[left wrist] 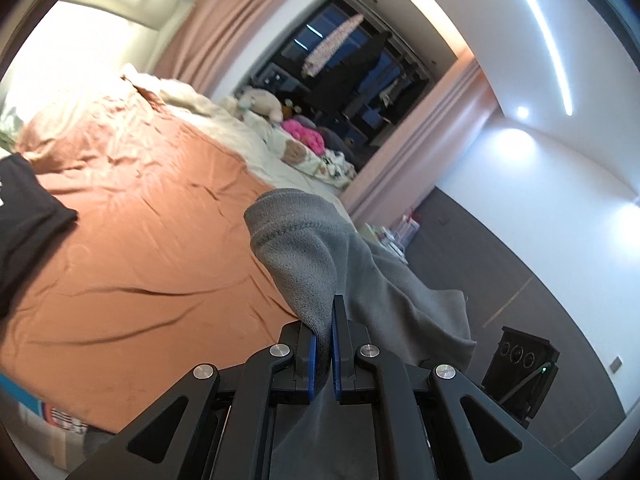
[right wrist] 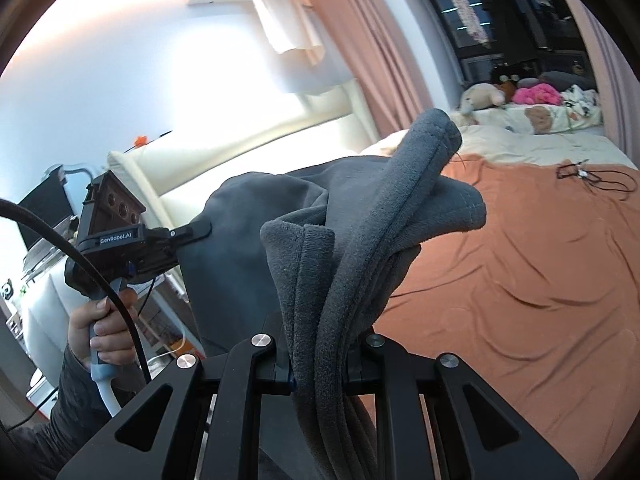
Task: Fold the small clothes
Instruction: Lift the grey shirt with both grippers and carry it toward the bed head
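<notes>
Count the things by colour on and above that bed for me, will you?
Grey: 1, the fleece garment held up by both grippers
Black: 1, the folded garment
Pink: 1, the plush toy
Cream: 1, the plush toy
Total: 4

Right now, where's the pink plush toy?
In both wrist views the pink plush toy lies at the bed's far end by the dark window, beside a cream stuffed animal.
</notes>
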Demonstrator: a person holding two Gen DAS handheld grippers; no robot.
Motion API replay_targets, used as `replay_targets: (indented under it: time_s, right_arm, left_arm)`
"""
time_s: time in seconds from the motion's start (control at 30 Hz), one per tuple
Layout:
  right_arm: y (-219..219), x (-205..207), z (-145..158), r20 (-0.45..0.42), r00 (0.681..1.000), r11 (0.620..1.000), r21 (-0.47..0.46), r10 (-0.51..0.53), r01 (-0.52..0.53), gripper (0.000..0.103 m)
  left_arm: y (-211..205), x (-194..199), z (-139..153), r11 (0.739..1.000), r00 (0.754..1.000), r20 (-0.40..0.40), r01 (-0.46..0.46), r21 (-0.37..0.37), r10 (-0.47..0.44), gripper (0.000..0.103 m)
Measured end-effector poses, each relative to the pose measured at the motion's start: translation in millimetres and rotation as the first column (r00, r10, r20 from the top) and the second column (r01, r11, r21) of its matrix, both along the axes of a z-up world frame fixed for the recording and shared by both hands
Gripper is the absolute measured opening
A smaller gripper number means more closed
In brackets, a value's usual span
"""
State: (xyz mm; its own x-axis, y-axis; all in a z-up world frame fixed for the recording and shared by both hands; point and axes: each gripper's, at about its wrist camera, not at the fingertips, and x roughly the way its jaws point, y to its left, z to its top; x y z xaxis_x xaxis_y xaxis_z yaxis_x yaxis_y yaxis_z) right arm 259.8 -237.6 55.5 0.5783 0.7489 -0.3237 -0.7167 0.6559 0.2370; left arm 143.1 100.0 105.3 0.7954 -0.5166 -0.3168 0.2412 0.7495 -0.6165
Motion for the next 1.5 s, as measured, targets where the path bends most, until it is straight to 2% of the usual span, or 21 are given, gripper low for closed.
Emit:
replay_targets:
  time_s: [0.43,0.7,1.0,1.27,1.5]
  right_arm:
    - [35.3,35.4,5.4,0.015,0.993,0.991,-0.06,0.119,-0.118,0.012]
    - [55.2,64.2,5.2,-0.003,0.989,0.985,-0.089,0.149,-0.149,0.011]
    - [91.2,99.8,5.4,-0.017,0.971,0.966,-0.102,0.239,-0.239,0.011]
    - [142.4,121.2,11.9,-0.003,0.938,0.931,-0.117,0.347,-0.345,0.011]
    - [186.9,134.5,24.1,0.021,0.895,0.888,-0.132,0.446,-0.44,0.011]
  left_arm:
    - [75.7,-25.4,-5.7,0.989,0.99,0.015,-0.139,-0.05,0.14,0.005]
    - [122.0,-19.4,-12.6,0.976,0.979,0.011,-0.204,-0.073,0.205,0.005]
    - [187.1,-11.4,-12.2,0.956,0.957,0.014,-0.288,-0.062,0.289,0.005]
    - [255.3,-8.6,5.9,0.921,0.921,0.044,-0.385,-0.051,0.388,0.005]
    - [310.3,-7.2,40.4,0.873,0.872,0.072,-0.487,0.012,0.485,0.005]
